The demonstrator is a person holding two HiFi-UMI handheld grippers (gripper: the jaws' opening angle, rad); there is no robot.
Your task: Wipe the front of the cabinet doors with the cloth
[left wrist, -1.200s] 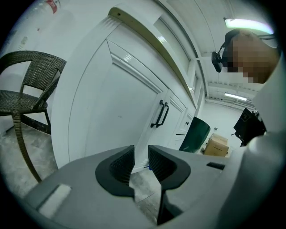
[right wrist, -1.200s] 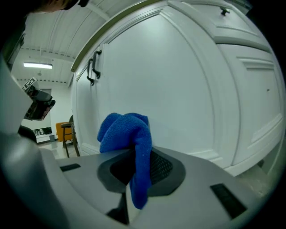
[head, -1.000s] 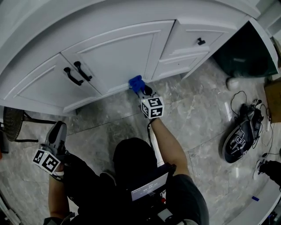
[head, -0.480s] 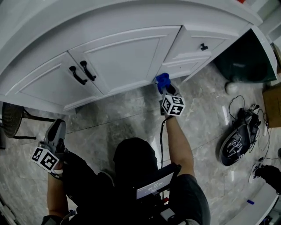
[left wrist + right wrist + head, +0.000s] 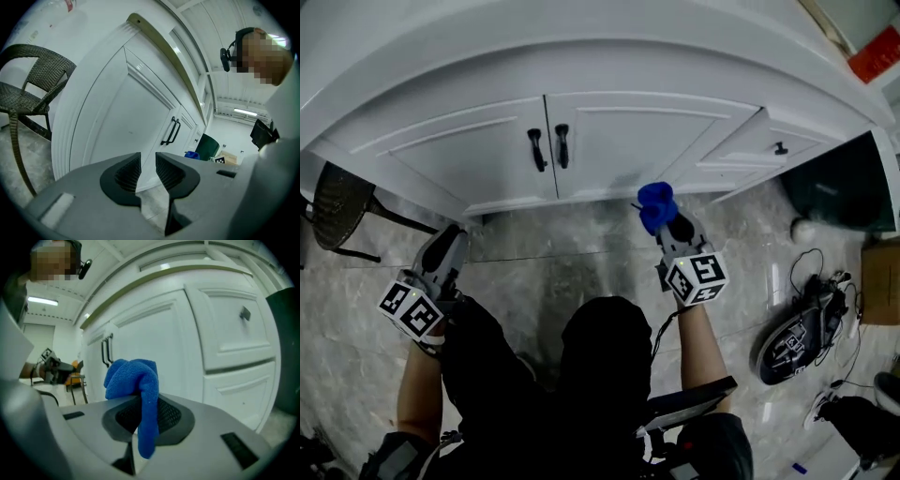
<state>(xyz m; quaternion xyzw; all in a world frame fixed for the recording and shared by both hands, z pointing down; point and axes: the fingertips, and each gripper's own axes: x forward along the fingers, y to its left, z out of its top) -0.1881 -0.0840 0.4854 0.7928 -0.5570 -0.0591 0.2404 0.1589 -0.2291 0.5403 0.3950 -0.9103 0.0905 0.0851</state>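
The white cabinet has two doors, a left door (image 5: 459,150) and a right door (image 5: 647,141), with black handles (image 5: 548,148) at their meeting edge. My right gripper (image 5: 667,217) is shut on a bunched blue cloth (image 5: 656,204), held low before the right door's bottom corner; whether it touches I cannot tell. In the right gripper view the cloth (image 5: 133,376) hangs from between the jaws of the right gripper (image 5: 147,401), with the handles (image 5: 107,350) to the left. My left gripper (image 5: 450,242) rests low by the person's knee. Its jaws (image 5: 147,164) stand almost together with nothing between them.
A wicker chair (image 5: 337,206) stands at the cabinet's left end. Drawers with a small knob (image 5: 780,148) lie right of the doors, then a dark green bin (image 5: 839,187). A black device with cables (image 5: 792,328) lies on the marble floor at right.
My right gripper carried the cloth rightward along the bottom of the right door, and it now sits a little lower. The view has swung left. The left gripper stayed by the knee.
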